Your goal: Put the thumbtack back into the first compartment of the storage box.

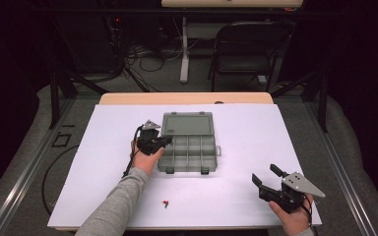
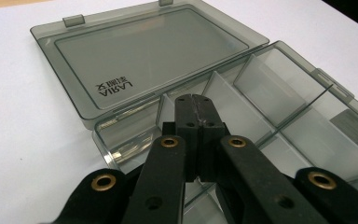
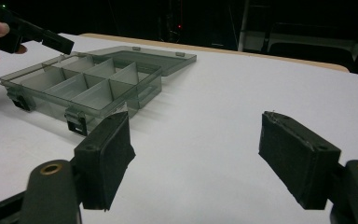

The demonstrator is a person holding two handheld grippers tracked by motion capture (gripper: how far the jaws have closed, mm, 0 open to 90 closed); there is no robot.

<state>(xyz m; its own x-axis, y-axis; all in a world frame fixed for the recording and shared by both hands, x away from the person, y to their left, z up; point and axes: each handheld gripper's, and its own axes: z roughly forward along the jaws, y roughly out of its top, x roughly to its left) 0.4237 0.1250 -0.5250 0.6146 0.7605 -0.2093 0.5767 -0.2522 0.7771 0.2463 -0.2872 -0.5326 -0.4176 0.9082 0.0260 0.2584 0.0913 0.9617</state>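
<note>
Nearest the person's edge of the white table [image 1: 236, 147], the right gripper [image 1: 267, 176] sits low at the right corner, its jaws spread wide apart with nothing between them. In the right gripper view its two black pads [image 3: 105, 158] frame bare white surface, pointing across toward the box.

A little left of middle, close to the front edge, a tiny red and dark part [image 1: 166, 203] lies alone on the sheet, too small to make out, well apart from both hands.

Farther in, the left gripper [image 1: 165, 141] is held over the left end of the smoky clear compartment organizer box [image 1: 189, 155]. Its jaws are pressed together; the left gripper view shows the closed tips [image 2: 193, 105] hovering just above the divided cells near the hinge side, with nothing visibly caught between them.

The box sits about mid-table, its lid [image 1: 187, 124] swung fully back and lying flat beyond the tray, bearing mirrored lettering [image 2: 115, 87]. The compartments look empty.

Behind the table stands a dark folding chair [image 1: 248, 49].
</note>
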